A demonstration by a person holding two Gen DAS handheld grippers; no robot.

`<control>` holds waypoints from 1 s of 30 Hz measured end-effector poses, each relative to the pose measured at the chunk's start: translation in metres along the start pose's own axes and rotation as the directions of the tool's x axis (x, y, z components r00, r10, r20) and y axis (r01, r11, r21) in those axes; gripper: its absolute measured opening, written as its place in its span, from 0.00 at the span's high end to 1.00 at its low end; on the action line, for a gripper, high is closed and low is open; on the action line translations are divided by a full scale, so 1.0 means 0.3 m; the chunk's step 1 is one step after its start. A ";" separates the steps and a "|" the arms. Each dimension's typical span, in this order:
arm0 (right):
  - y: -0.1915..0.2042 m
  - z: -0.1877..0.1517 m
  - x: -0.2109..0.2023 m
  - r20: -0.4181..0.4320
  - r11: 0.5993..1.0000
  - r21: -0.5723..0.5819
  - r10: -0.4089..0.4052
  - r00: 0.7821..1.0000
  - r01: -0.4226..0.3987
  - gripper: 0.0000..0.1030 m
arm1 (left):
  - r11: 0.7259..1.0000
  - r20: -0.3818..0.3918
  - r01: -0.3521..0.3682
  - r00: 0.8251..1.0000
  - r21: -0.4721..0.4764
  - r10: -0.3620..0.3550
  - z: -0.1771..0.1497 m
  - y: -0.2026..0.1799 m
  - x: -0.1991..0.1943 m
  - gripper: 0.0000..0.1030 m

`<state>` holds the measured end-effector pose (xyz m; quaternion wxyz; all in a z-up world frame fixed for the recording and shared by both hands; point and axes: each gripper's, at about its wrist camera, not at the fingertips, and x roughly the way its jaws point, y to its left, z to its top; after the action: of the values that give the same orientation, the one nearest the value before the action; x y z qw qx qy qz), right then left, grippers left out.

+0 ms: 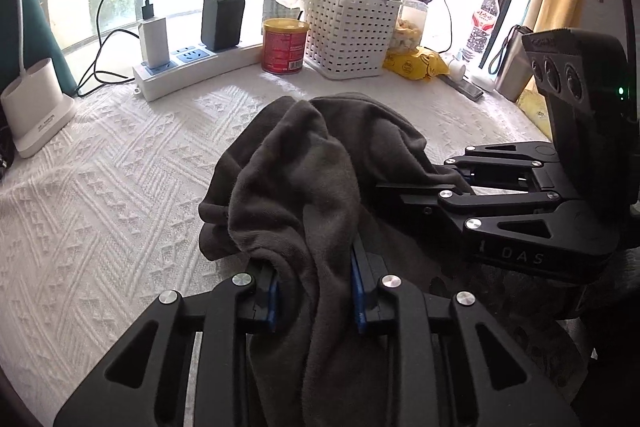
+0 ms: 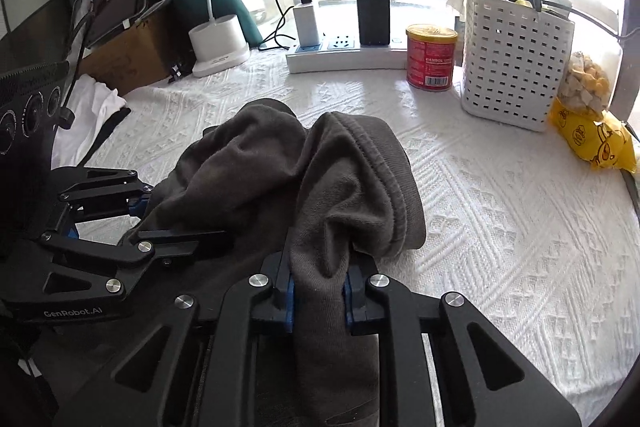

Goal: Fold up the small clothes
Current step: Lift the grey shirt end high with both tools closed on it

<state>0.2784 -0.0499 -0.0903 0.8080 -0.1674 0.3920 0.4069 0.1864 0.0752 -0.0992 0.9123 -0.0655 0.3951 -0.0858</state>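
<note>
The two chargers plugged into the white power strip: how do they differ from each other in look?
The white charger is narrow and pale; the black charger beside it is wider and dark. One cable leaves the white charger's top, two leave the black charger's. Both stand upright in the power strip at the cloth-covered table's far edge.
</note>
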 end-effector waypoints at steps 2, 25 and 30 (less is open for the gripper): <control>0.001 -0.008 -0.022 0.010 1.000 0.007 0.003 1.000 -0.003 0.82 | 1.000 0.010 0.001 1.000 0.002 -0.001 -0.007 -0.010 -0.018 0.75; 0.111 -0.041 -0.347 0.214 1.000 0.002 -0.019 0.977 0.019 0.82 | 0.999 0.204 -0.005 0.979 0.040 -0.003 -0.026 -0.139 -0.257 0.76; 0.136 -0.055 -0.403 0.249 1.000 -0.001 -0.022 0.968 0.023 0.82 | 0.999 0.236 -0.014 0.972 0.052 0.001 -0.035 -0.165 -0.309 0.76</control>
<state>0.1943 -0.0984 -0.0057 0.8550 -0.1210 0.2846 0.4162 0.1112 0.0455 -0.0313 0.9545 -0.0492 0.2817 -0.0845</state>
